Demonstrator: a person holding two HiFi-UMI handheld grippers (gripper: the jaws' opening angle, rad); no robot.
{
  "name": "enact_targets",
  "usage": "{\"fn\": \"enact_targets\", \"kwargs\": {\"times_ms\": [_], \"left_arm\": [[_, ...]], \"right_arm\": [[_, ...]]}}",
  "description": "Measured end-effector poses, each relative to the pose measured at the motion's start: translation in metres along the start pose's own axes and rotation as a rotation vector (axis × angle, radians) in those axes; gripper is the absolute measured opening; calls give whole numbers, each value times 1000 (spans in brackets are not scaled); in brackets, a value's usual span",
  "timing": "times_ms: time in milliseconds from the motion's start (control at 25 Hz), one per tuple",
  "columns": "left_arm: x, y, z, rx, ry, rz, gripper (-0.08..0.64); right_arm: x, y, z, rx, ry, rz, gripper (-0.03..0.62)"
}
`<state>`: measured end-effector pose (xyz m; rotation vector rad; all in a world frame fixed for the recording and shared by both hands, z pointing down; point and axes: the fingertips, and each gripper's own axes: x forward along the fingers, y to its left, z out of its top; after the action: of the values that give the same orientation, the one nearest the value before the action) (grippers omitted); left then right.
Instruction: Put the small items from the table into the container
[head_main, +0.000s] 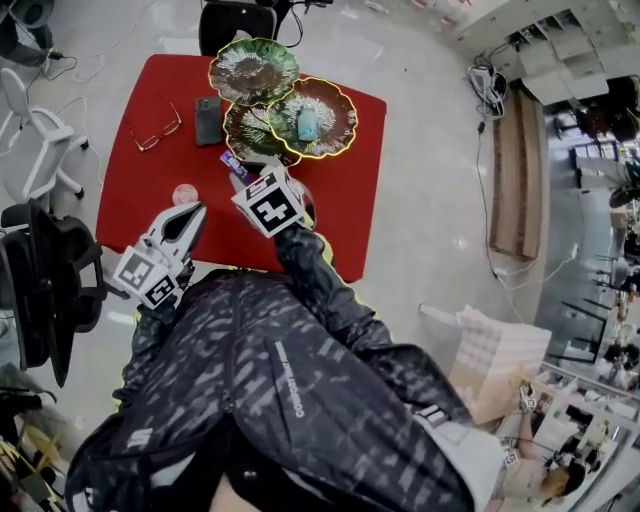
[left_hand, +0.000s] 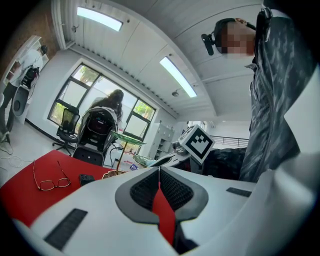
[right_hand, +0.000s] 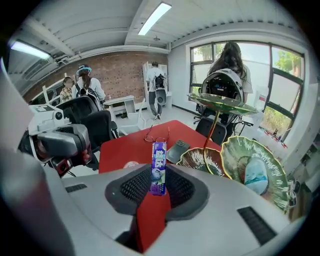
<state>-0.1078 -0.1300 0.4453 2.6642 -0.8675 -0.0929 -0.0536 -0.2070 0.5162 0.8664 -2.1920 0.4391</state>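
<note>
A tiered stand of green leaf-shaped dishes (head_main: 254, 70) stands at the far side of the red table (head_main: 350, 200). Its lower right dish (right_hand: 270, 155) holds a pale blue packet (right_hand: 255, 181). My right gripper (head_main: 241, 173) is shut on a purple candy stick (right_hand: 158, 167), held upright above the table in front of the stand. The stick (head_main: 232, 163) shows just short of the lowest dish. My left gripper (head_main: 190, 215) hovers near the table's front left, shut with nothing in it (left_hand: 159, 172). Glasses (head_main: 155, 130), a dark phone (head_main: 208, 120) and a small round pink item (head_main: 185, 194) lie on the table.
A black office chair (head_main: 50, 285) stands at the near left and a white chair (head_main: 35, 130) beyond it. Another dark chair (head_main: 235, 20) stands behind the table. People stand at the back of the room (right_hand: 82, 85). A paper bag (head_main: 495, 355) sits on the floor to the right.
</note>
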Motion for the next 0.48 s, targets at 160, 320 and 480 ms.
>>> {"fn": "enact_targets", "kwargs": {"times_ms": [160,320,480], "left_arm": [[1,-1,6,4,-13,-7,12],[2,3,12,9,-30,-7,12],[3,7,15,4,-43,-8,12]], "right_arm": [[-16,-6,18,-16,-27,-25,91],[-27,-18,26,-18,-41,-57,91],[-38,-34,26,-15,-36,-98,91]]}}
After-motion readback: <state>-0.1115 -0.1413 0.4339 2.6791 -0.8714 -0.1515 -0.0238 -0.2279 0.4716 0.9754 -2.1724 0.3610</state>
